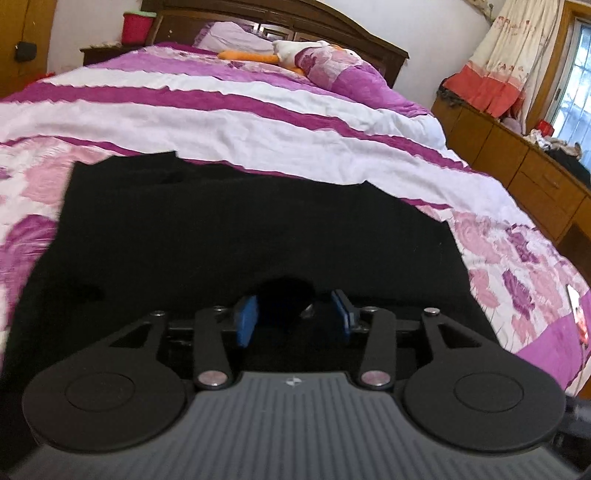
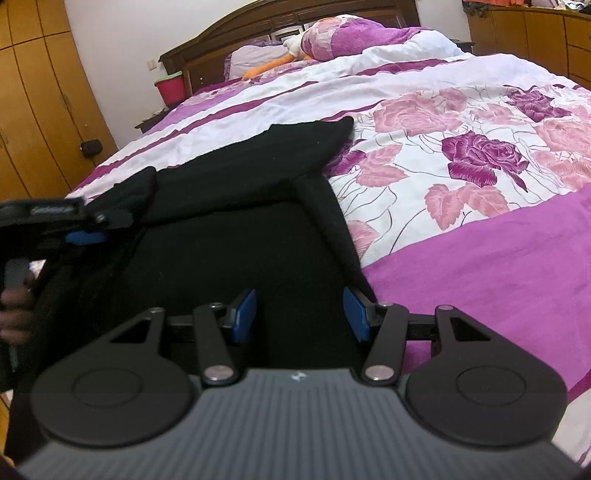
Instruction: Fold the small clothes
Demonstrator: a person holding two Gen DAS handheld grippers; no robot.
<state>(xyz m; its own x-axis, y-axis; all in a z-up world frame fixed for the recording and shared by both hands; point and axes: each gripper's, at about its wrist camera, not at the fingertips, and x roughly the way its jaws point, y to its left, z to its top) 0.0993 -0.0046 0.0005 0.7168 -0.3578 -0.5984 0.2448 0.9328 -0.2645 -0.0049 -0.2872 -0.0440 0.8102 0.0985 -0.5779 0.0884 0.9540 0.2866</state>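
Observation:
A black garment (image 1: 240, 236) lies spread on the near part of the bed; it also shows in the right wrist view (image 2: 236, 240), with a sleeve (image 2: 314, 140) reaching away over the floral quilt. My left gripper (image 1: 293, 314) hovers low over its near edge, jaws apart, with a dark fold of cloth bunched between the blue pads (image 1: 246, 320). My right gripper (image 2: 301, 312) is open over the garment's right near edge, blue pads (image 2: 356, 314) wide apart, nothing held. The left gripper also shows at the left of the right wrist view (image 2: 79, 236).
The bed has a purple, white and floral quilt (image 2: 461, 155). A plush toy (image 1: 280, 51) and pillows lie by the dark headboard (image 1: 332, 22). A red bin (image 1: 136, 27) stands at the far left. A wooden dresser (image 1: 524, 162) runs along the right.

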